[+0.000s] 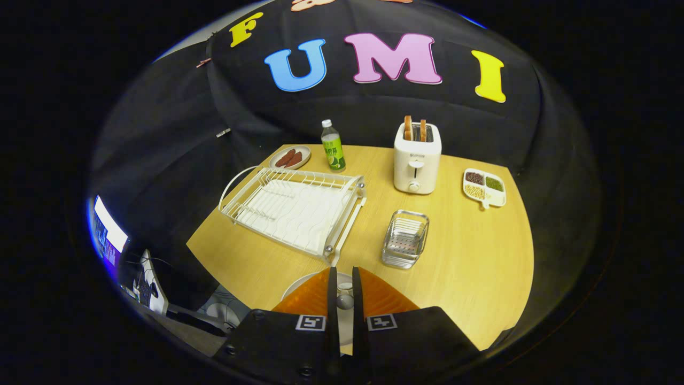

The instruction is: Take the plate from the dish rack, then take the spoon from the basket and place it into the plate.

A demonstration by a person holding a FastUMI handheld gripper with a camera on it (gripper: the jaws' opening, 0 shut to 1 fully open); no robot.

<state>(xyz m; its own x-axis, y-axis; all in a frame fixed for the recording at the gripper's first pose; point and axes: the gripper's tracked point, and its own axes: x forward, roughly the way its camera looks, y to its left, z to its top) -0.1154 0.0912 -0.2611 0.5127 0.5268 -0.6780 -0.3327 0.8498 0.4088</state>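
Observation:
The white plate (295, 289) lies on the wooden table (481, 256) at its near edge, mostly hidden under my fingers. My gripper (344, 271) hangs over the plate with its fingers drawn close together. In the narrow gap between them sits a pale spoon (344, 300), and both fingers appear to press on it. The white wire dish rack (294, 208) stands beyond the fingers to the left with nothing in it. The small metal basket (405, 239) stands just ahead to the right, also with nothing in it.
At the back of the table stand a white toaster (417, 158) with two slices of toast, a green bottle (332, 145) and a small plate of sausages (290, 157). A divided dish of beans (483, 187) lies at the far right.

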